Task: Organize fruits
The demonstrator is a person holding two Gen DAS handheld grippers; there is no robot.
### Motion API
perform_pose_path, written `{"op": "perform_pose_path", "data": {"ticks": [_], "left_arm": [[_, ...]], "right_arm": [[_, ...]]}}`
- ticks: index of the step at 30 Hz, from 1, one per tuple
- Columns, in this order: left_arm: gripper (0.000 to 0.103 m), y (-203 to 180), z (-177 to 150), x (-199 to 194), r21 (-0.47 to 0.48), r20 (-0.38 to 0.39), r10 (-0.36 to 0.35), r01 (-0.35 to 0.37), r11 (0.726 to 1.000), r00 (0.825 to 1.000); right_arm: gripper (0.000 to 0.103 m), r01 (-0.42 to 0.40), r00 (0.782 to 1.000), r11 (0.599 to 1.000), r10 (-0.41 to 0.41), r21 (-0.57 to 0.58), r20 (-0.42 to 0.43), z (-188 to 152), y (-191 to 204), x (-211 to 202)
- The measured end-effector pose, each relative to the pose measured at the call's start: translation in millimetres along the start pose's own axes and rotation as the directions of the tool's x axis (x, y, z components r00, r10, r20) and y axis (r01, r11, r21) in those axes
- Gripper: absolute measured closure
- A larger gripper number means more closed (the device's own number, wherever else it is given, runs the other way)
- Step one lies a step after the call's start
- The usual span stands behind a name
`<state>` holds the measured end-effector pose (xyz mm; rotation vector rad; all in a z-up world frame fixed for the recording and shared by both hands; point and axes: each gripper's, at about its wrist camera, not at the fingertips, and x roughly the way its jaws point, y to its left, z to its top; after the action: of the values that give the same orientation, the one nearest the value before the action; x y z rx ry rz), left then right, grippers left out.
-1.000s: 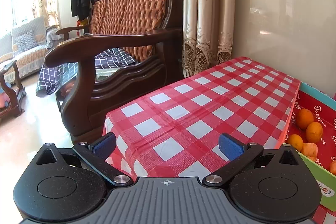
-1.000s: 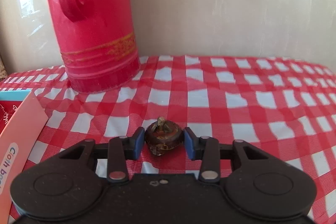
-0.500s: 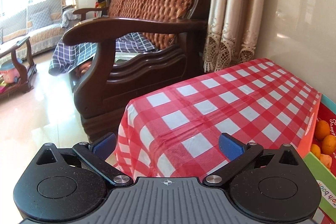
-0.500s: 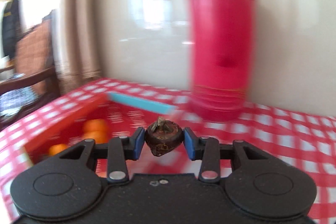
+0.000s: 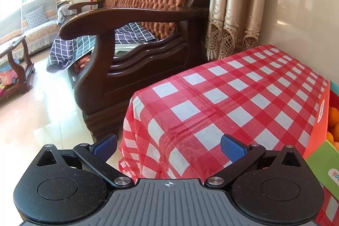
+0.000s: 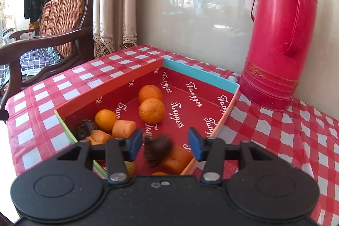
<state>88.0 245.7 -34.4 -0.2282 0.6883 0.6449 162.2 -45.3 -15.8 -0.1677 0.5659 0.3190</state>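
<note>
The right gripper gapes over the box — dark fruit blurred between its fingers, untouched; left gripper open, empty, beside the box.

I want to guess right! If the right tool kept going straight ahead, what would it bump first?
Probably the blurred dark fruit sitting loose between the right tool's open jaws, over the red box. Past it, likely the box's red floor or oranges; depth is hard to judge.

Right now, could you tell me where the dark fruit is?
In the right wrist view, the dark fruit is blurred between the open right gripper fingers, over the box, beside an orange chunk.
</note>
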Motion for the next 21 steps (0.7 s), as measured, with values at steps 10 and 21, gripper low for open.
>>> {"op": "perform_pose_path", "data": {"ticks": [10,21], "left_arm": [[0.0,-29.5,-3.7,-25.8,0.097,0.065,-0.083,0.077,0.992,0.994],[0.0,-69.3,-17.7,-107.3,0.281,0.105,-0.306,0.266,0.922,0.946]], "right_arm": [[0.023,0.094,0.992,0.992,-0.1,0.083,0.082,-5.5,-3.0,-55.1],[0.006,0.255,0.957,0.93,-0.282,0.264,0.07,-45.7,-23.8,-156.2]]}}
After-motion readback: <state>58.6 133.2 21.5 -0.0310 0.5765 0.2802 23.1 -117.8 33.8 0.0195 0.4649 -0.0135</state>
